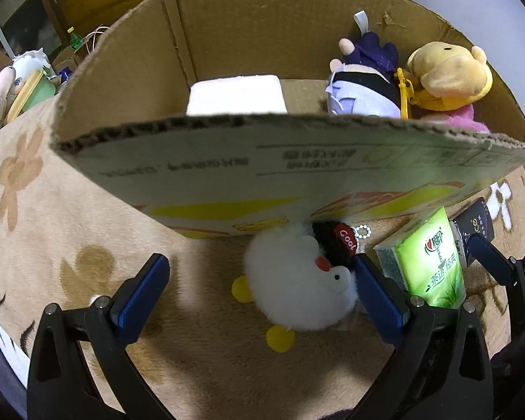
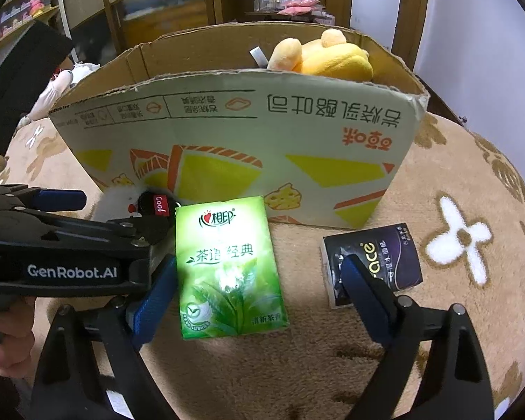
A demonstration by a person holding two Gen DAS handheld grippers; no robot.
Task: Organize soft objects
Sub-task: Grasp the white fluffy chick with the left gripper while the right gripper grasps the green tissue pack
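We hold the left gripper (image 1: 259,290) over the white plush (image 1: 297,280), jaws spread wide, one pad well clear on its left and the other just at its right side, not squeezing. The plush lies on the tan rug (image 1: 70,210) against the front wall of the box (image 1: 227,161); its head points toward the right pad, its yellow feet toward us and the left, so its long axis runs slantwise across the jaws. A black tag (image 1: 344,241) reading "Cool" sits at its top.

Our right gripper (image 2: 255,287) also stands wide, straddling the green tissue pack (image 2: 227,269), pads not pressing it. The pack lies flat, long axis running from us toward the box. The dark pack (image 2: 371,262) lies just right of it, partly under the right pad.

Inside the box: a white block (image 1: 236,96) at the left, a purple doll (image 1: 364,80) and a yellow bear (image 1: 448,77) packed together at the right.
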